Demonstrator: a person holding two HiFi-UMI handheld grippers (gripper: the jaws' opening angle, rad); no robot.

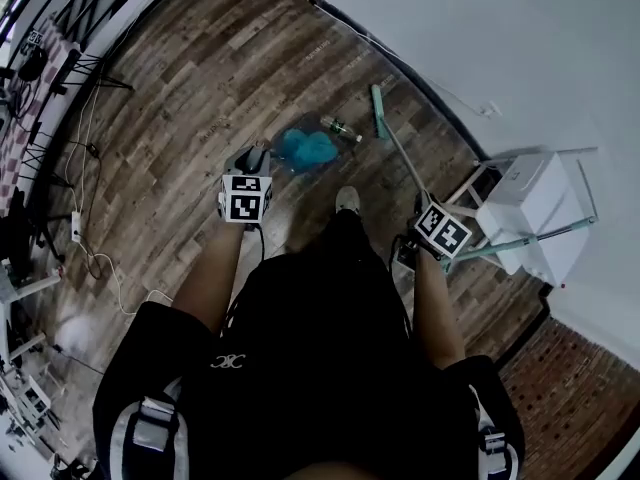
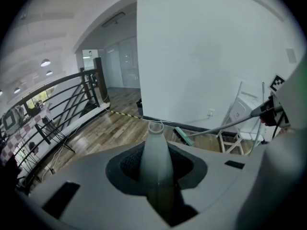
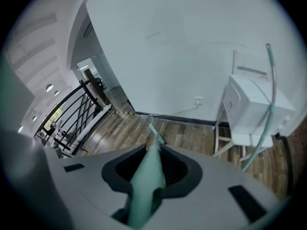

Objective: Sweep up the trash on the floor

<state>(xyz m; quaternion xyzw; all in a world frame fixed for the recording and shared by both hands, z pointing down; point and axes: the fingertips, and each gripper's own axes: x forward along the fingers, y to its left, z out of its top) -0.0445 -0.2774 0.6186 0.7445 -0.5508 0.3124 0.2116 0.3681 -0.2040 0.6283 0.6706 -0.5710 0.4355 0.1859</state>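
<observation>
Dark shorts [image 1: 310, 348] fill the foreground as I stand over the wooden floor [image 1: 200, 78], a tool in each hand. My right gripper [image 1: 418, 210] has its fingers pinched on the green broom handle [image 3: 146, 181]. The broom head [image 1: 378, 111] rests on the boards near the wall. My left gripper [image 1: 252, 160] has its fingers closed round a grey handle [image 2: 156, 152] ending in a hanging loop.

The trash, a bottle [image 1: 341, 128], lies between the broom head and a blue heap [image 1: 305, 150] just ahead of my left gripper.

A hard pull of the broom could send the round bottle rolling past the heap. Drawing the long handle back could knock the white box [image 1: 530, 203] on its stand or the pole [image 1: 530, 236] leaning there, both close behind my right hand.

Whether the blue heap is a dustpan or a crumpled bag is unclear. The grey handle's lower end is out of sight, and finer litter is too small to tell.
</observation>
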